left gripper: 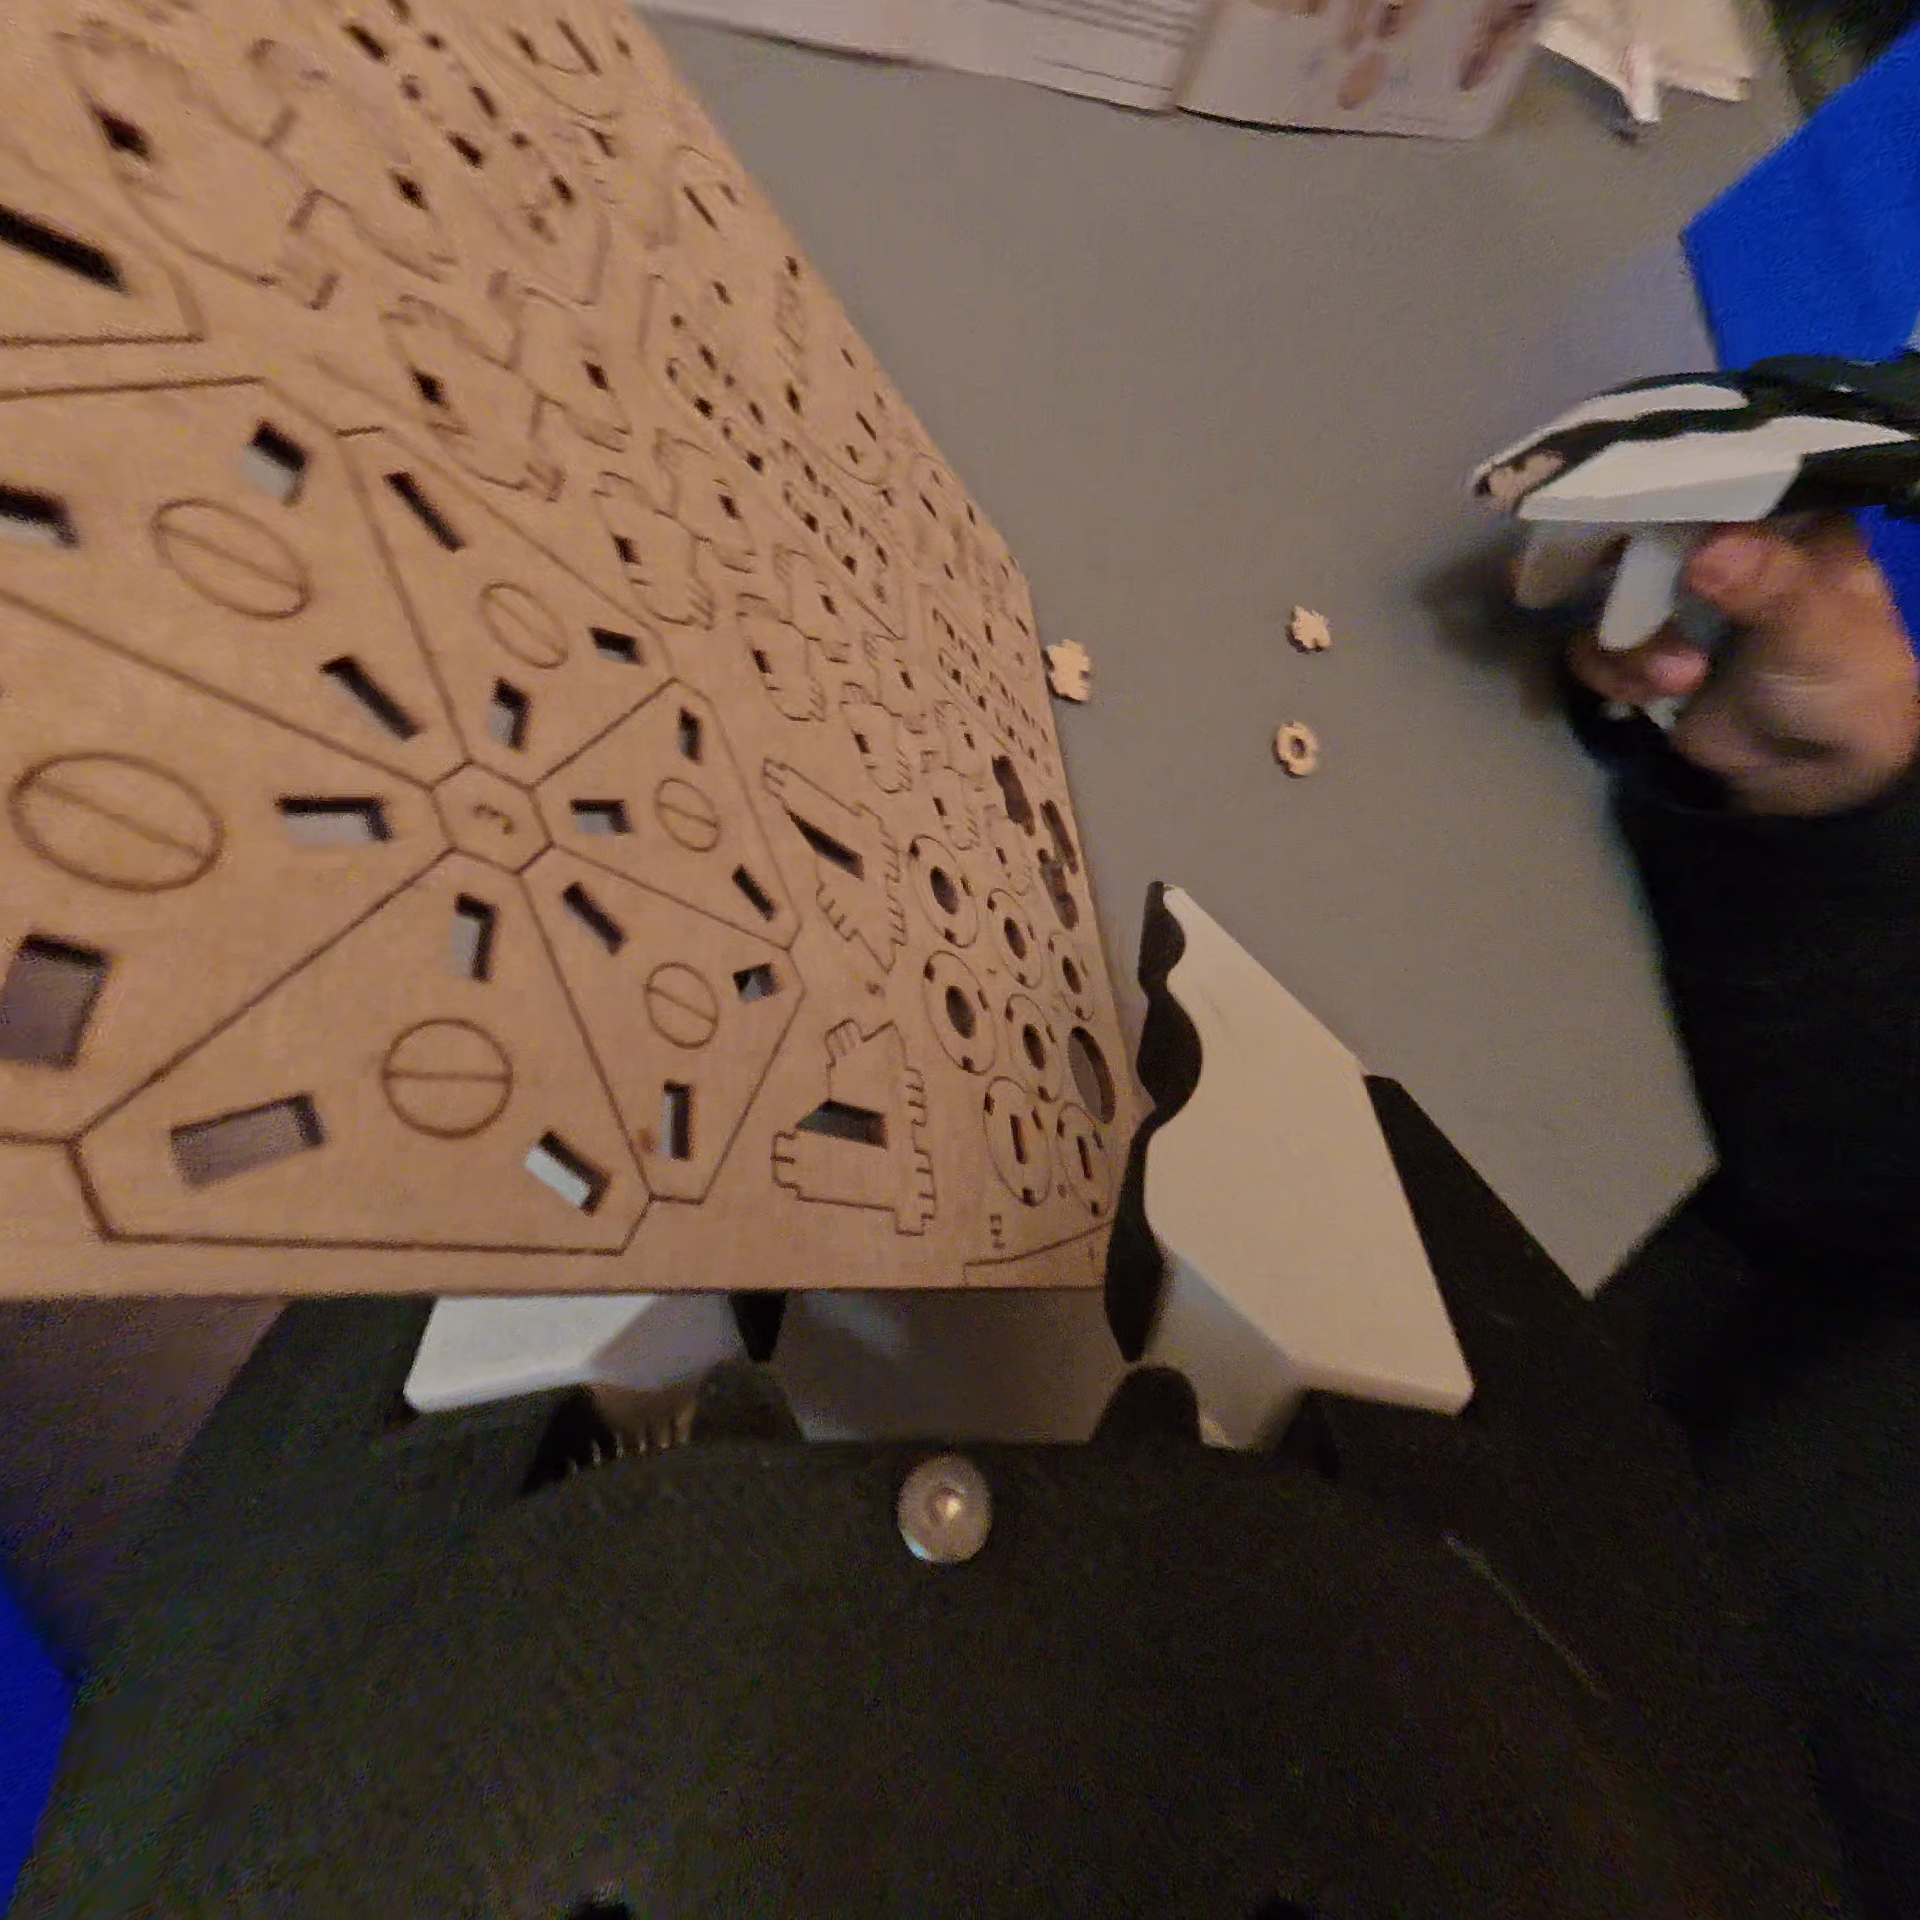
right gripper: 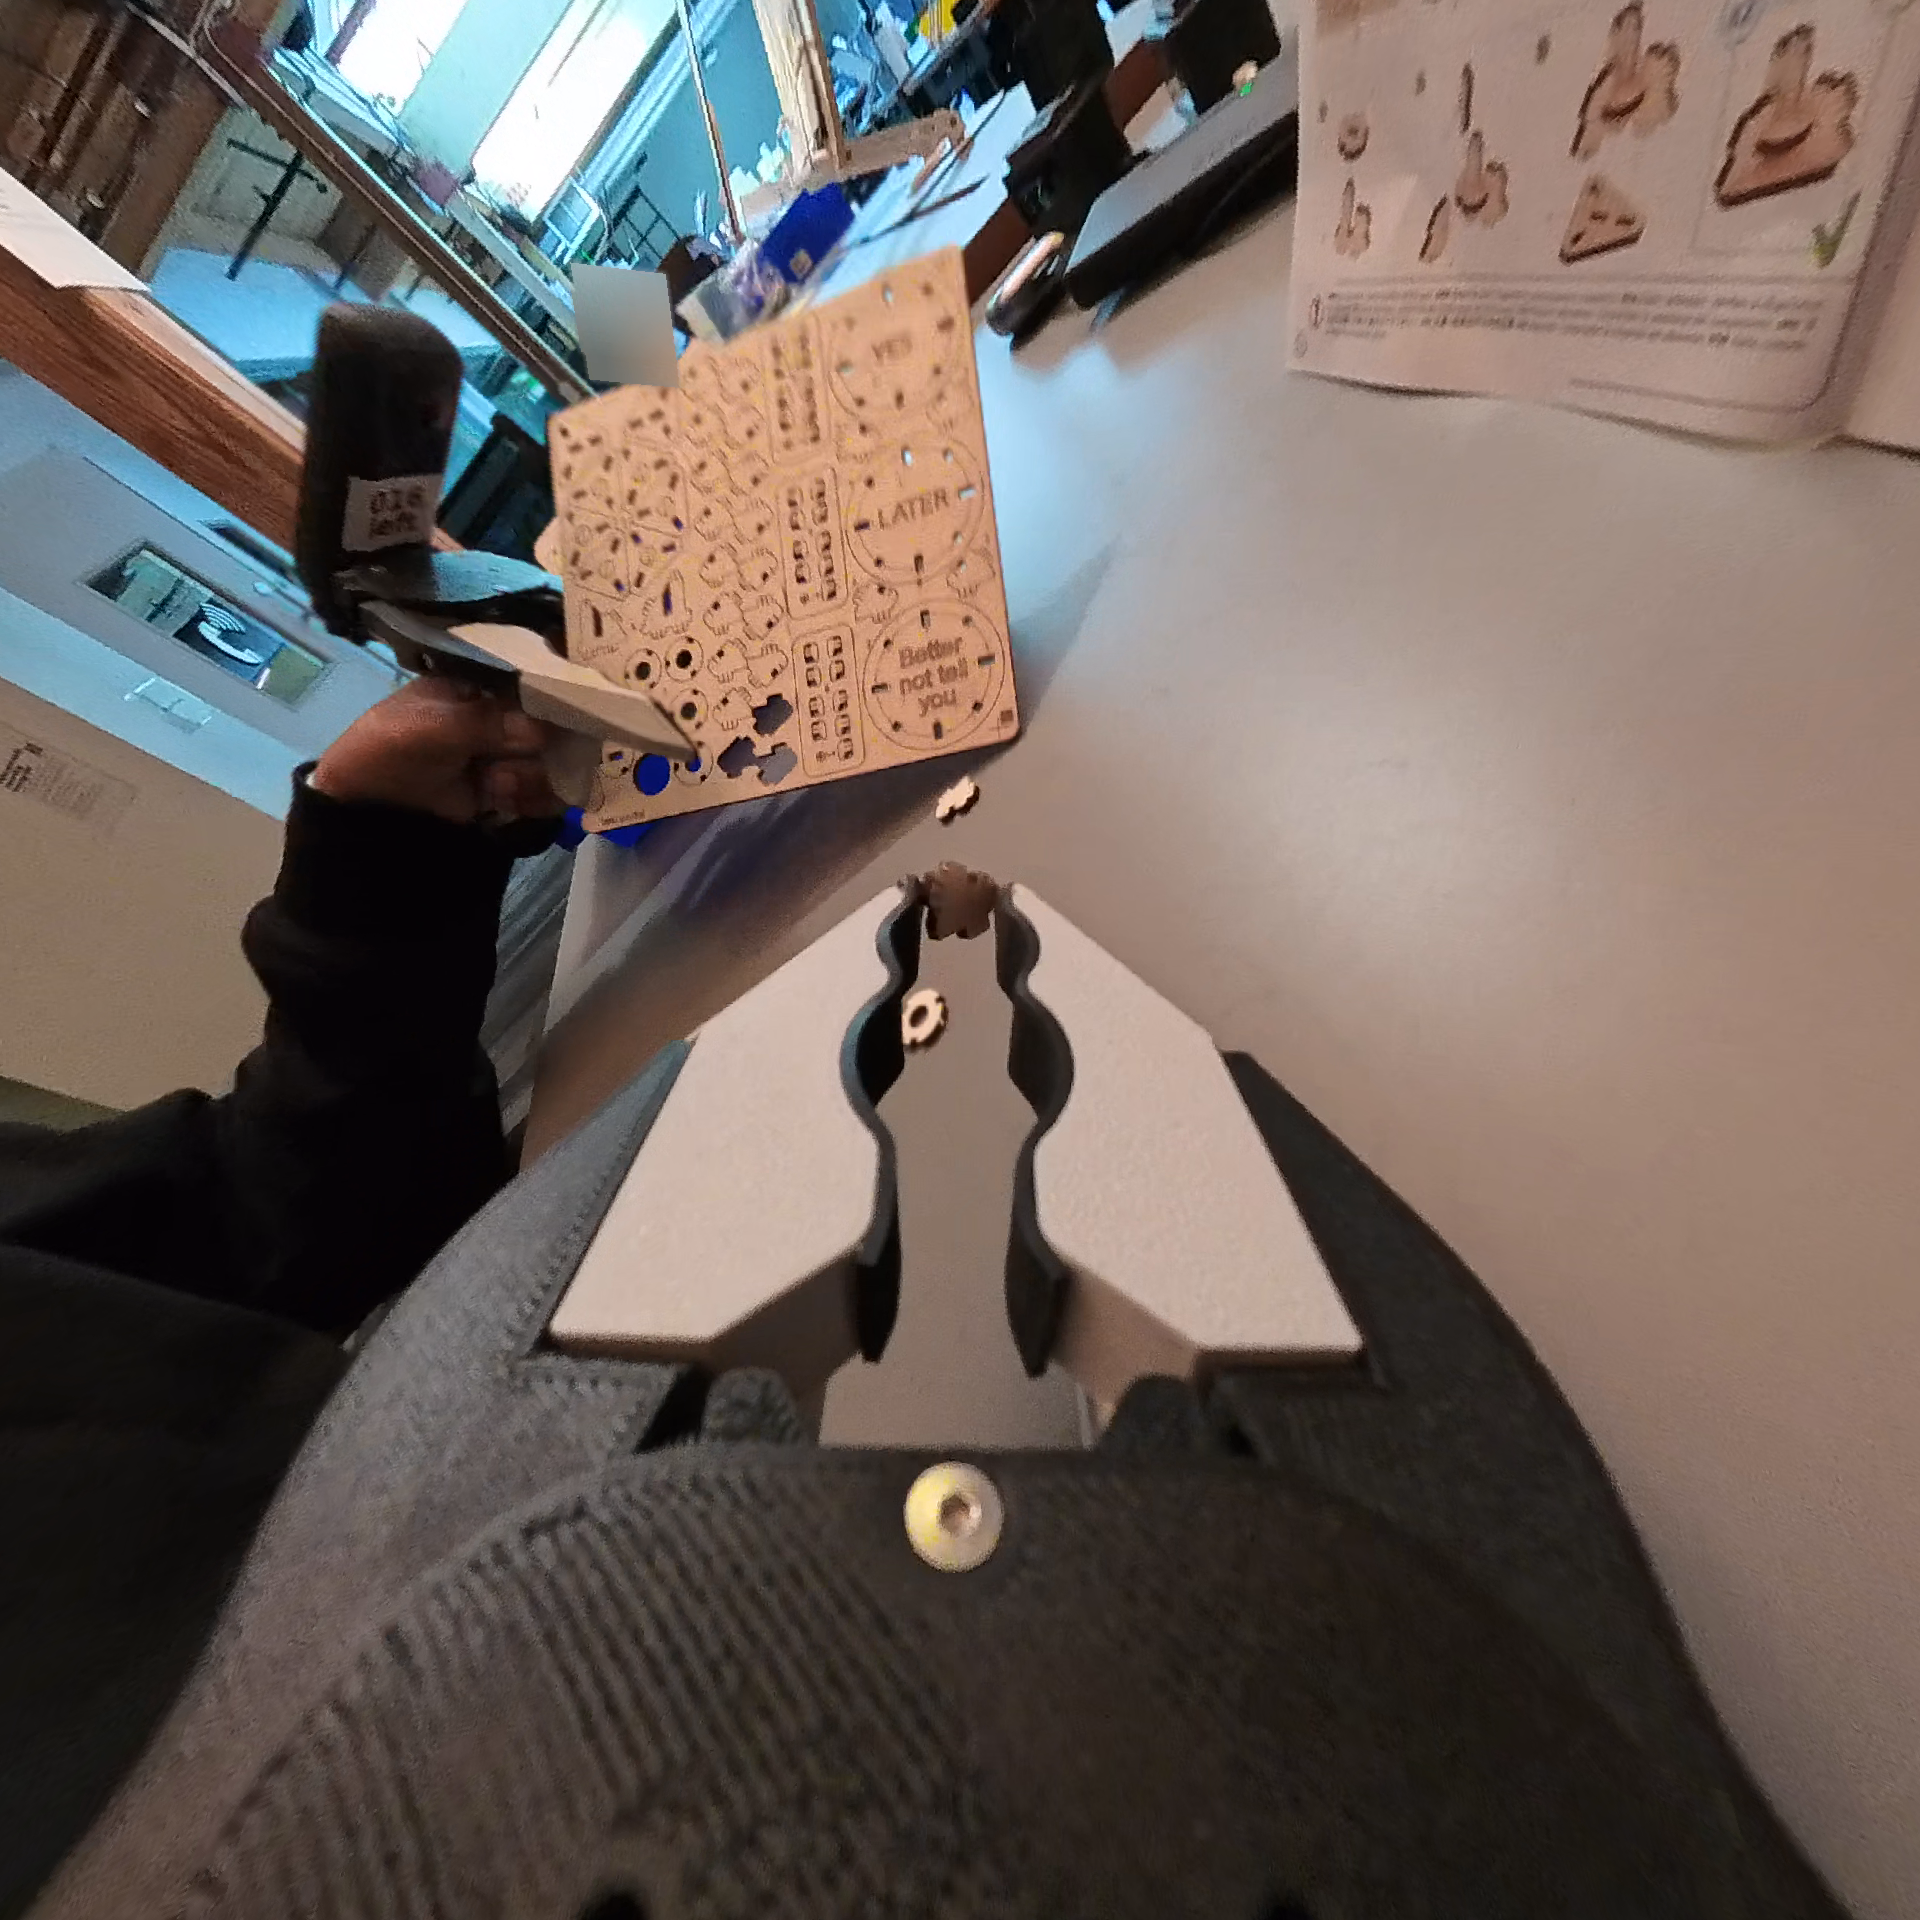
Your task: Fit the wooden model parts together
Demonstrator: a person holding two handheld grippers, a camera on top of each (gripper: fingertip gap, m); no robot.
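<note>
Left gripper [left gripper: 904, 935] was spread wide. Only one finger [left gripper: 1257, 1122] showed in its own view; the other was hidden under the plywood sheet [left gripper: 540, 727]. The sheet, a laser-cut board of press-out parts, was up off the grey worktop [left gripper: 1299, 312] and tilted, with its near edge across the gripper's mouth and its right edge just beside the visible pad. The right wrist view showed one left finger lying across the sheet's lower corner [right gripper: 665, 727]. No pinch showed, so the sheet looked like it was leaning or resting on the gripper rather than clamped, though I couldn't tell whether it touched the hidden finger. Several cut-outs near that corner were already empty, probably where the loose bits came from.

Right gripper [right gripper: 951, 904] was pinching a small notched wooden piece [right gripper: 951, 899] right at the fingertips, pads pressed on both sides. It was held at the very tip, likely because the piece was tiny and thin. From the left wrist view the right gripper hung above the worktop, well apart from the sheet, hand [left gripper: 1787, 675] on the trigger.

On the worktop lay a cloud-shaped bit [left gripper: 1068, 670] close to the sheet's edge, another bit [left gripper: 1309, 629] and a small toothed ring [left gripper: 1296, 748] below the right gripper. An instruction booklet [right gripper: 1579, 208] lay open at the far side, likely for reference.
</note>
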